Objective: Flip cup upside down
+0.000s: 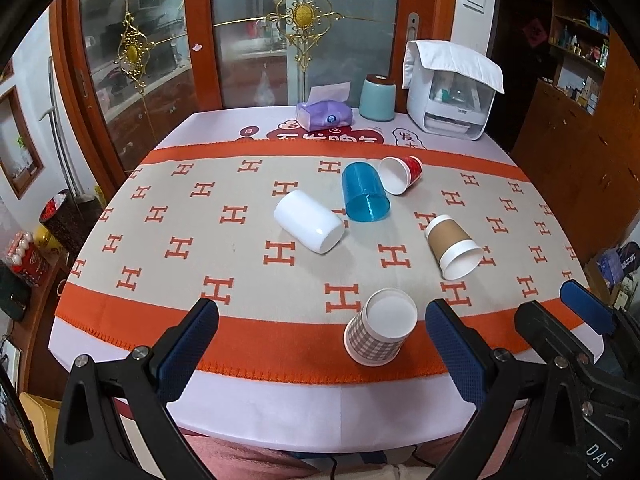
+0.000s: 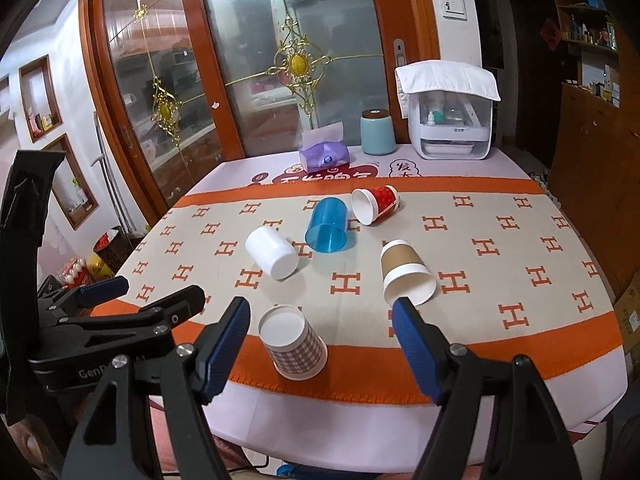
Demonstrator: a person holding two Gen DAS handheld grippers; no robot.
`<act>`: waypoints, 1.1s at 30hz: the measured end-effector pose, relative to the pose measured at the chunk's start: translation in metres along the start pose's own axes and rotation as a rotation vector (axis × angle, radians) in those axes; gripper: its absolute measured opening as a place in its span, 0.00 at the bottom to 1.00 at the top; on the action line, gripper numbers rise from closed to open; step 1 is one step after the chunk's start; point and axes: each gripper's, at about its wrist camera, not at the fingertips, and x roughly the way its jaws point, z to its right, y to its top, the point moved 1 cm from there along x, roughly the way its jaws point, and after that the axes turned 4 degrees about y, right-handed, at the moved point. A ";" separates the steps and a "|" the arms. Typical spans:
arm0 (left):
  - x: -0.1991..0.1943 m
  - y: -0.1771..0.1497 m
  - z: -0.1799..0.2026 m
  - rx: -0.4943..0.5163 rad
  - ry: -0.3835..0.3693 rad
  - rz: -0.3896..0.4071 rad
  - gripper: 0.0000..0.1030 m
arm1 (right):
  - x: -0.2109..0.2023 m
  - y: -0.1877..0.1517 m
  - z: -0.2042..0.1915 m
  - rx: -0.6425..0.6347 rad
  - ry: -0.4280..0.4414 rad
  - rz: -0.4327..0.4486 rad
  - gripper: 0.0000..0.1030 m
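Note:
Several cups sit on the orange-and-beige H-pattern cloth [image 1: 180, 248]. A checked paper cup [image 1: 380, 332] [image 2: 294, 342] stands upside down near the front edge. A white cup [image 1: 308, 222] [image 2: 272, 254], a blue plastic cup [image 1: 364, 198] [image 2: 328, 226], a red paper cup [image 1: 400, 174] [image 2: 376, 204] and a brown-sleeved paper cup [image 1: 454, 246] [image 2: 404, 272] lie on their sides. My left gripper [image 1: 322, 320] is open and empty, just in front of the checked cup. My right gripper [image 2: 322, 316] is open and empty; it also shows in the left wrist view [image 1: 556, 300].
At the back of the table stand a purple tissue pack [image 1: 324, 114], a teal canister [image 1: 377, 98] and a white appliance with a cloth on it [image 1: 452, 92]. Glass doors stand behind. A wooden cabinet [image 1: 580, 140] is at the right.

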 end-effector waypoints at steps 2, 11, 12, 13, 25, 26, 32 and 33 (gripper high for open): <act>-0.001 0.001 0.000 -0.005 -0.002 0.005 0.99 | -0.001 0.001 0.002 0.004 -0.003 0.006 0.72; -0.003 0.005 0.007 0.007 -0.001 0.016 0.99 | -0.004 0.007 0.007 0.022 -0.012 0.024 0.72; -0.004 0.005 0.007 0.006 0.001 0.018 0.99 | -0.004 0.007 0.008 0.022 -0.011 0.024 0.72; -0.004 0.005 0.007 0.006 0.002 0.019 0.99 | -0.003 0.007 0.008 0.023 -0.012 0.022 0.72; 0.000 0.002 0.006 -0.005 0.003 0.000 0.99 | 0.002 0.005 0.007 0.036 -0.010 0.002 0.72; 0.000 0.002 0.005 -0.005 0.004 -0.001 0.99 | 0.002 0.005 0.007 0.035 -0.009 0.002 0.72; 0.003 0.002 0.004 -0.006 0.005 -0.013 0.99 | 0.005 0.002 0.007 0.040 -0.010 -0.009 0.72; 0.004 0.002 0.003 -0.007 0.004 -0.015 0.99 | 0.006 0.002 0.007 0.040 -0.010 -0.010 0.72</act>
